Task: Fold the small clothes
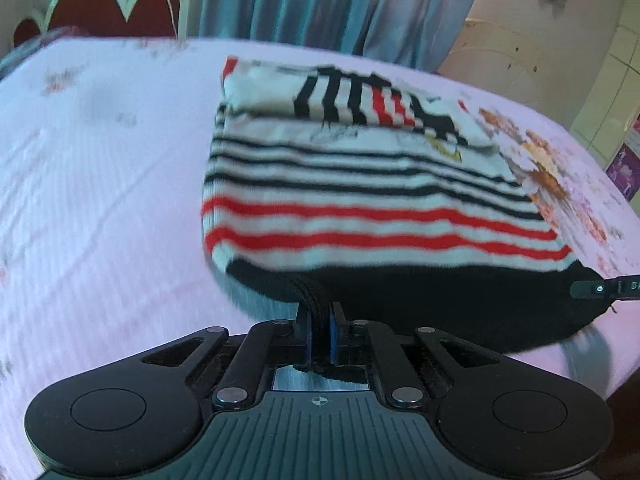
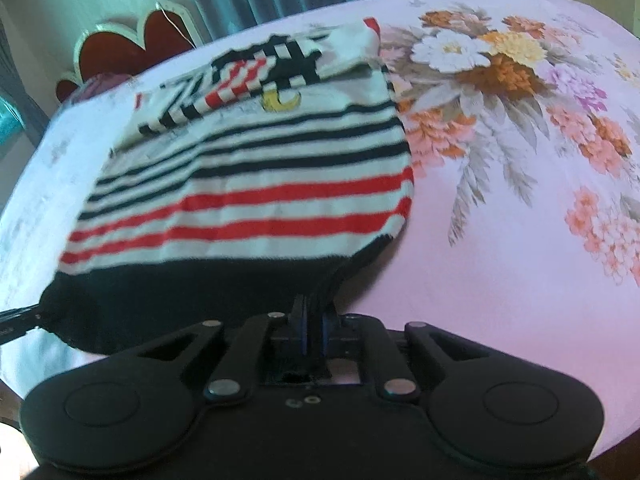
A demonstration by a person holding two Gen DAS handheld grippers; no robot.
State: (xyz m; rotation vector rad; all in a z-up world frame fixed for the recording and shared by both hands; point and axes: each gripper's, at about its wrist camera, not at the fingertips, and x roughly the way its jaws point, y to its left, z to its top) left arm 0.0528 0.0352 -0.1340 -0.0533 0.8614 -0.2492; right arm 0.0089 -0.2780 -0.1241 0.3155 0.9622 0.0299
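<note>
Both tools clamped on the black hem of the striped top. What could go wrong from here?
1. The left tool and right tool each pinch only a thin bit of the black hem; it may slip out when lifted.
2. The folded sleeves lie loose on the striped top; a quick pull might undo them.
3. The hem between the grips may sag, giving a crooked fold on the pink bedsheet.

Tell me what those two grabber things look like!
Both the left gripper and the right gripper are matte black, with wide rounded wings, round discs on each side, silver rivets on the hinged bars and thin blue pads on the fingers. The left one has a ribbed grey centre with a small crosshair mark.
</note>
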